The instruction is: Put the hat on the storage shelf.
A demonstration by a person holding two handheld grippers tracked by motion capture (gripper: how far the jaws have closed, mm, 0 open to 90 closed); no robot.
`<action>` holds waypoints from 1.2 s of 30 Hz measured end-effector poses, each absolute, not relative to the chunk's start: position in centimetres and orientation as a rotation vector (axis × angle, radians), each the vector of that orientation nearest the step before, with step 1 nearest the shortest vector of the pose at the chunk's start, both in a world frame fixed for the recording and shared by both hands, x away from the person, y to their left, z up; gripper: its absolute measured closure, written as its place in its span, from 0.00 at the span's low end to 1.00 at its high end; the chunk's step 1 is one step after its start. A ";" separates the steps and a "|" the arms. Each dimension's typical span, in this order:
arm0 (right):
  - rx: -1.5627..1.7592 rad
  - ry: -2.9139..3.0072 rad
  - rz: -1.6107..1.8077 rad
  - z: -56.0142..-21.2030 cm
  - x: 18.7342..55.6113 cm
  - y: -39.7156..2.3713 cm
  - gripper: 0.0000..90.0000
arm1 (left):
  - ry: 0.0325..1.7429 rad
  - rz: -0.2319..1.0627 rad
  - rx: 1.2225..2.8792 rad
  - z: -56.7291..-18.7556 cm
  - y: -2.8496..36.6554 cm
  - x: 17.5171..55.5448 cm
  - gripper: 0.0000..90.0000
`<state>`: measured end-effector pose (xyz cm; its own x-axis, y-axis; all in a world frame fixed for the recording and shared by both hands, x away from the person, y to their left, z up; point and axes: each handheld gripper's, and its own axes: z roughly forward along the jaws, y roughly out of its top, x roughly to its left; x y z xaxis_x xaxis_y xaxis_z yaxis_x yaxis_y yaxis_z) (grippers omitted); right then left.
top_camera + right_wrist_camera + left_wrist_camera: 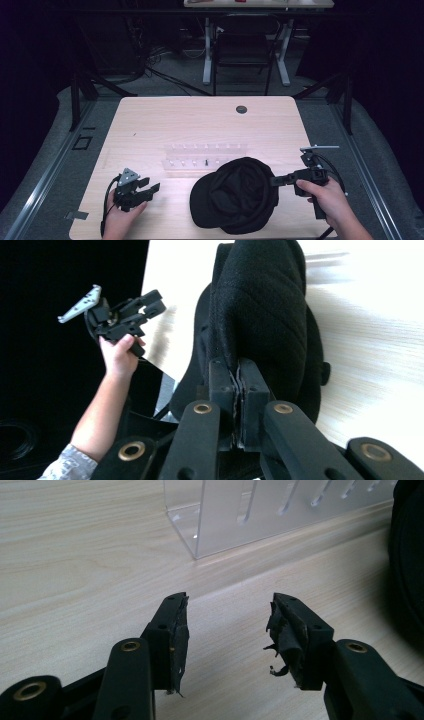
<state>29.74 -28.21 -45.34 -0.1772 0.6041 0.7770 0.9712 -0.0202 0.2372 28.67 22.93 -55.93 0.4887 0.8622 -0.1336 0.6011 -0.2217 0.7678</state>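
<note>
One black cap [240,195] pinched by right gripper [274,181]; left gripper [150,190] agape.

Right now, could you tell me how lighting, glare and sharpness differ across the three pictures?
High view: dim surroundings, light pooled on the table, the clear acrylic rack faint. Left gripper view: sharp, evenly lit, soft reflections in the rack. Right gripper view: tabletop overexposed and streaked with blur beside the black cap.

No text, label, brand or number can be read in any view. Nothing legible is carried by the cap [237,195], the clear rack [205,155] or the counter [150,120].
</note>
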 end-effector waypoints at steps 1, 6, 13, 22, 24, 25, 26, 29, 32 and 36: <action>-1.631 -1.808 -1.081 -45.3 29.8 -28.1 0.97 | 1.211 0.413 1.934 -55.9 22.9 28.7 0.55; -1.598 -1.773 -1.116 -45.0 29.8 -27.8 0.97 | 1.211 0.413 1.933 -55.9 22.9 28.7 0.55; -1.559 -1.760 -1.161 -44.4 29.7 -27.2 0.98 | 1.211 0.419 1.926 -55.9 23.0 28.7 0.55; -1.509 -1.747 -1.236 -43.0 29.6 -26.4 0.98 | 1.211 0.419 1.930 -55.9 23.0 28.7 0.55; -1.501 -1.751 -1.248 -42.7 29.6 -26.4 0.98 | 1.210 0.419 1.930 -55.9 23.0 28.7 0.55; -1.491 -1.747 -1.259 -42.4 29.6 -26.3 0.98 | 1.211 0.419 1.929 -55.9 23.0 28.7 0.55; -1.491 -1.747 -1.259 -42.4 29.6 -26.3 0.98 | 1.212 0.419 1.929 -55.9 23.0 28.7 0.55; -1.483 -1.740 -1.281 -41.8 29.6 -26.2 0.98 | 1.213 0.418 1.930 -55.9 23.1 28.7 0.55; -1.482 -1.740 -1.288 -41.5 29.6 -26.2 0.98 | 1.213 0.418 1.930 -55.9 23.1 28.7 0.55; -1.476 -1.735 -1.306 -40.8 29.6 -26.1 0.98 | 1.212 0.418 1.929 -55.9 23.0 28.7 0.55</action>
<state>29.57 -26.15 -40.81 -0.2791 0.4494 0.8486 0.9398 -0.0537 0.3375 28.69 23.01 -55.93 0.4859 0.8640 -0.1321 0.5984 -0.2187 0.7708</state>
